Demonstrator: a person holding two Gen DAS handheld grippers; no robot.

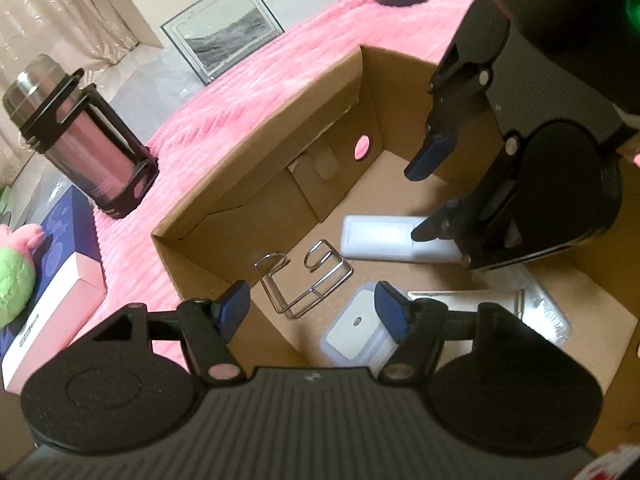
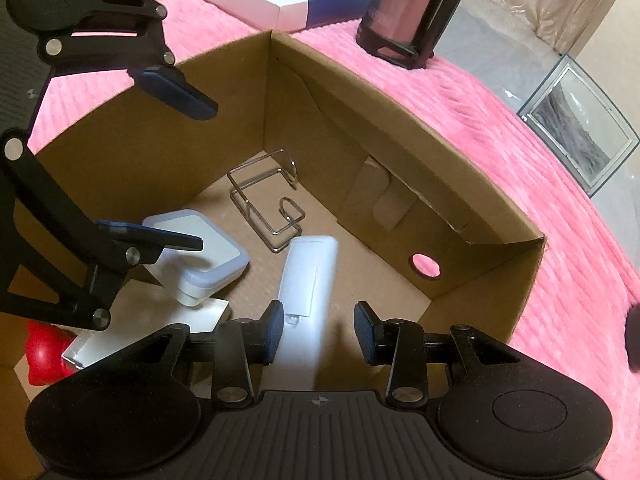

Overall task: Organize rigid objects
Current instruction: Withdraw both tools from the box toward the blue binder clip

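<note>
An open cardboard box (image 1: pixel 260 128) (image 2: pixel 400 120) sits on a pink blanket. On its floor lie a wire rack (image 1: pixel 308 280) (image 2: pixel 264 204), a white remote (image 1: pixel 380 240) (image 2: pixel 308 272) and a white lidded container (image 1: pixel 356 328) (image 2: pixel 200 240). My left gripper (image 1: pixel 312 296) (image 2: pixel 202 176) hangs open over the rack and the container, holding nothing. My right gripper (image 2: pixel 319 312) (image 1: pixel 414 204) stands narrowly open just above the remote's near end. One of its fingertips (image 1: pixel 424 232) is at the remote; the other is well clear of it.
A white tray (image 2: pixel 140 332) and a red object (image 2: pixel 44 356) lie in the box's corner. Outside on the blanket stand a steel flask in a black holder (image 1: pixel 80 136) (image 2: pixel 412 8), a framed picture (image 1: pixel 224 36) (image 2: pixel 580 136), a blue-and-white box (image 1: pixel 52 280) and a green plush toy (image 1: pixel 12 284).
</note>
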